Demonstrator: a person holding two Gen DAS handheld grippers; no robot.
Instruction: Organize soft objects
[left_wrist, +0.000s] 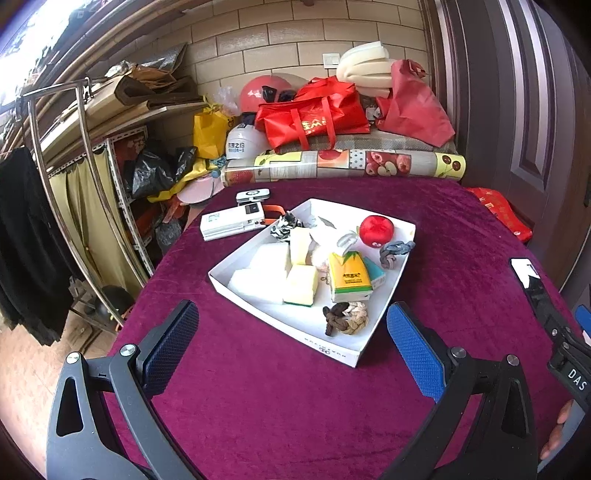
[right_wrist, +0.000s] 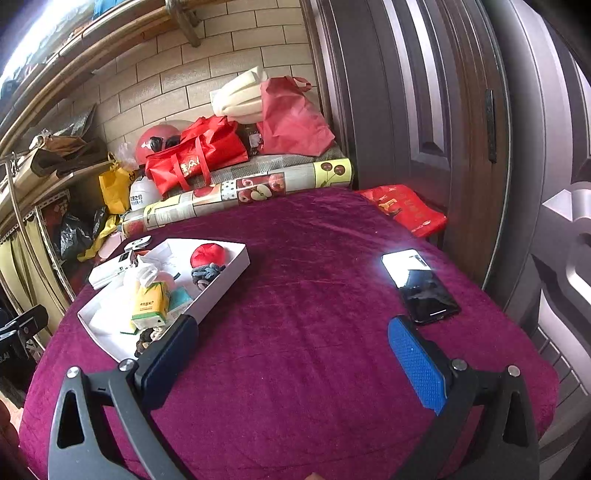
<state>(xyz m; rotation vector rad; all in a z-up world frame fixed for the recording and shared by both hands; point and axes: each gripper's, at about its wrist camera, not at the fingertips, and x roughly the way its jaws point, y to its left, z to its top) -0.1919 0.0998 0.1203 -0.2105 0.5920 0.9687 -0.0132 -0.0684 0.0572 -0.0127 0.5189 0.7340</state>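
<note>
A cluttered storeroom corner surrounds the table under its magenta velvet cloth (left_wrist: 258, 406), where the soft objects sit heaped in the white tray (left_wrist: 332, 352): sponges, a tissue pack (left_wrist: 349, 277), a red plush apple (left_wrist: 376, 230) and rope knots. My left gripper (left_wrist: 291, 341) and right gripper (right_wrist: 291, 352) both hover spread wide, holding nothing. I'd judge the braided knot (left_wrist: 347, 317) nearest the tray's corner the easiest first pick, coming in low over the rim and squeezing gently across its middle.

- The tablecloth (left_wrist: 258, 406) looks like plush magenta velvet, matt with a crushed sheen.
- The white tray (left_wrist: 332, 354) at frame centre seems smooth card.
- Sponges (left_wrist: 301, 284) look porous foam.
- The knot (left_wrist: 347, 317) is woven rope.
- The phone (right_wrist: 428, 295), right of centre, is glossy glass.
</note>
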